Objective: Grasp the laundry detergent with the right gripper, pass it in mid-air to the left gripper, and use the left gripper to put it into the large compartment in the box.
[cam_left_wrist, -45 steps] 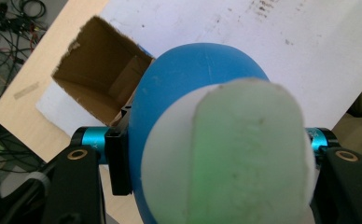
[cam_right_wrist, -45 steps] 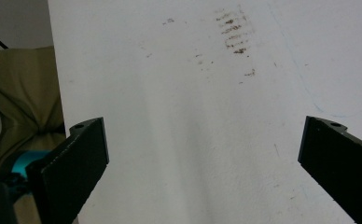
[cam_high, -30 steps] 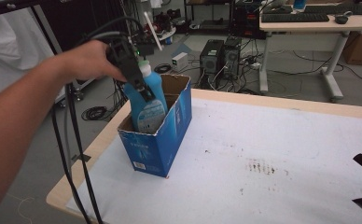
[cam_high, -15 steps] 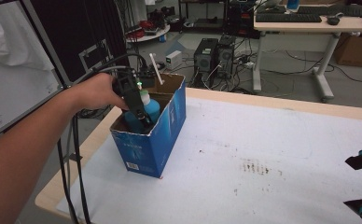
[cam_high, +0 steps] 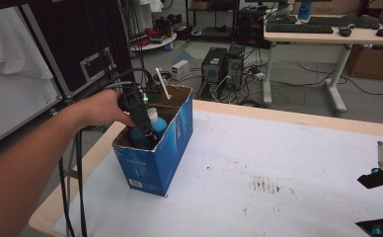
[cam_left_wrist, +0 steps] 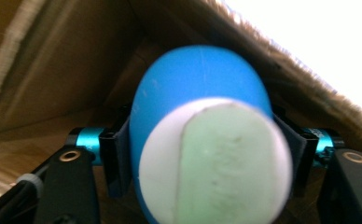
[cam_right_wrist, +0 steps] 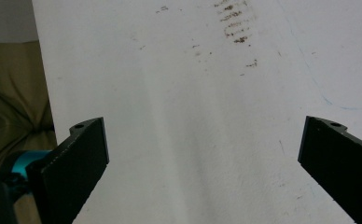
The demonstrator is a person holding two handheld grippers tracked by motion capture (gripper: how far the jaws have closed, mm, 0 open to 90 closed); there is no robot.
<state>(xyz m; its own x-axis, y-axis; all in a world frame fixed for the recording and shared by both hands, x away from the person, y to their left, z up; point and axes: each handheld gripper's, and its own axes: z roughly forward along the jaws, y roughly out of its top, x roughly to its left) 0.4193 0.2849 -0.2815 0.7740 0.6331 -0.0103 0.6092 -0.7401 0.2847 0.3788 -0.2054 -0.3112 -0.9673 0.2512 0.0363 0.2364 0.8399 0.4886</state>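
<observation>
Lowered since a second ago, the bottle now sits deep in the box, clamped by the left hand-held gripper. Its gripper view shows the white cap and cardboard walls close around. Rightward, stained white surface lies open; the right hand-held gripper gapes wide, empty. Desks and computers stand beyond.

Two computer towers on floor beyond table, amid tangled cables. Desk at back right with keyboard. Brown box beside desk. Black case at left.
</observation>
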